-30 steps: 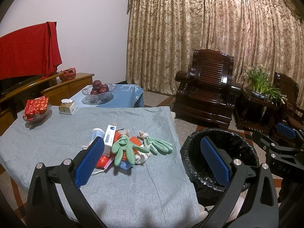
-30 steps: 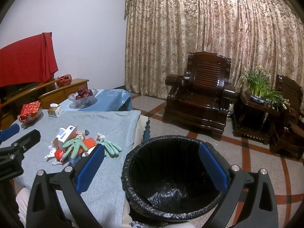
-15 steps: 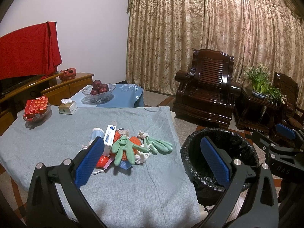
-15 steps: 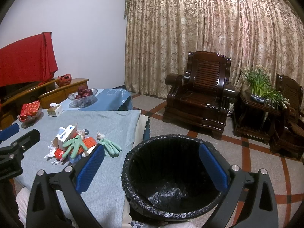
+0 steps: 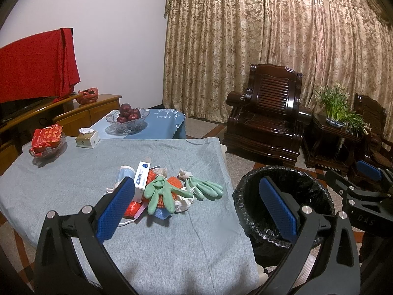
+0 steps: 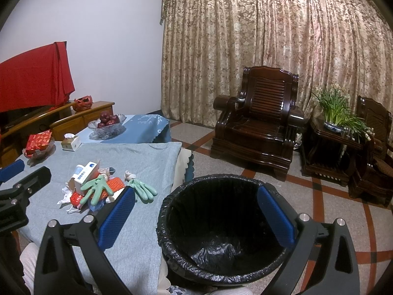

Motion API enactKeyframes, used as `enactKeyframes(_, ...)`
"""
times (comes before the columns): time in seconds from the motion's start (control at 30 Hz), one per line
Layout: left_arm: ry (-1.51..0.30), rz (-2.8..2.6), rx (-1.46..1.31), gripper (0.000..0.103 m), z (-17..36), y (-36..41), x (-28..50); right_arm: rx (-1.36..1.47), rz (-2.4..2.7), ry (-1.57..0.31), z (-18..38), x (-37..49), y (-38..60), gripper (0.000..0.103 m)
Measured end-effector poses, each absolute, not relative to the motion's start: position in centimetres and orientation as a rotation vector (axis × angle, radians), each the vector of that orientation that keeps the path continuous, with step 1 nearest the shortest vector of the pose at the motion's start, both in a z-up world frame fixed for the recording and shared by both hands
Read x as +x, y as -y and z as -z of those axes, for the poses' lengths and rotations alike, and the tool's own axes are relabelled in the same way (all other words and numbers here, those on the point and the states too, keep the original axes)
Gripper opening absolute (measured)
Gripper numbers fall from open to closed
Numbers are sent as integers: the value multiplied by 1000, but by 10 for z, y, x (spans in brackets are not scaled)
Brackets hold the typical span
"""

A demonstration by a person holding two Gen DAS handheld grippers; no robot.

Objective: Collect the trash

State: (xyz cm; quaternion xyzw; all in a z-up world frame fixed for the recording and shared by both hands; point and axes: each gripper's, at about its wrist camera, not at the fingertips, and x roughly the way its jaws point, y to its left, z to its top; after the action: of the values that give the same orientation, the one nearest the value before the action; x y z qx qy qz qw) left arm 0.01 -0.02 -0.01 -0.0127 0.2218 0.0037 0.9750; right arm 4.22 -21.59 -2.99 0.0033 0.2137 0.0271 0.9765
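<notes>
1 lined bin [image 6: 221, 221], apples [image 5: 127, 114] in bowl [image 5: 115, 125]

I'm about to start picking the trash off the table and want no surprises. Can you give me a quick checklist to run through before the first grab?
1. Left gripper open and empty: ok.
2. Right gripper open and empty: ok.
3. Trash bin lined with a black bag, mouth open, nothing but the bag showing inside: ok.
4. Trash pile in the open on the grey tablecloth, ahead of the left gripper: ok.
5. Green gloves lying on top and beside the pile, free to grab first: ok.
6. Whether the white box in the pile is empty: cannot tell.
</notes>
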Motion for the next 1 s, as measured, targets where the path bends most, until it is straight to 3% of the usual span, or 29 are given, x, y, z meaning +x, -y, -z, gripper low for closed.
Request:
enactKeyframes(0.73,-455,-10,-34,98,2,-2,1,0,-67,-455,40,50,213,97)
enactKeyframes(1.0,-508,-106,-61,98,35,-57,22,-6,-117,-490,46,69,189,97)
